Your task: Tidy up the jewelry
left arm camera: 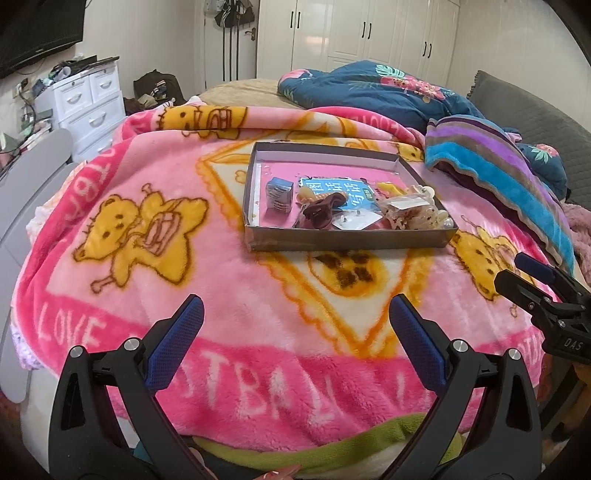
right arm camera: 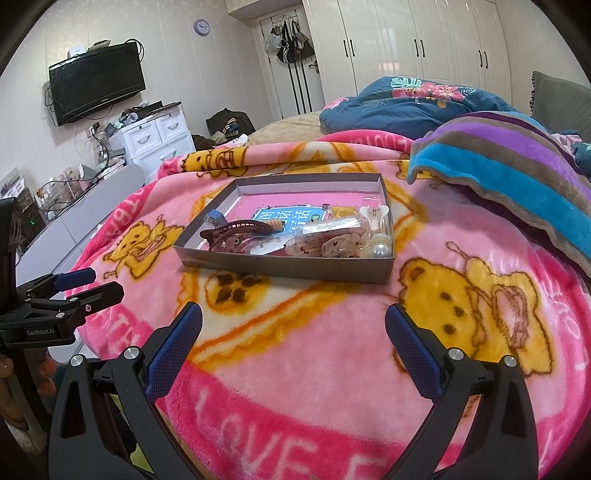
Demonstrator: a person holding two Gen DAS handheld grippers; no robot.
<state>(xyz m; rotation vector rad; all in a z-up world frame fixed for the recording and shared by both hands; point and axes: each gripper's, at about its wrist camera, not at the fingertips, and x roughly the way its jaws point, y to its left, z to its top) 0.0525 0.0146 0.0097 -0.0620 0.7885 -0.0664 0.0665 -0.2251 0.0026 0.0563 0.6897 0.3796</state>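
Two grippers, left gripper (left arm camera: pixel 295 325) and right gripper (right arm camera: pixel 293 332), hover low with jaws spread wide and empty over one pink blanket (left arm camera: pixel 229 295), below one cluttered tray (left arm camera: pixel 255 192) at centre frame.

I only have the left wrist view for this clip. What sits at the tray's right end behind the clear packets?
Observer: In the right wrist view, a silver pearl bead lies in the tray's near right corner.
Operator: Is the right gripper holding anything?
Observer: No, the right gripper is open and empty above the blanket.
Operator: Anything on the wall?
Observer: A round clock hangs above the TV.
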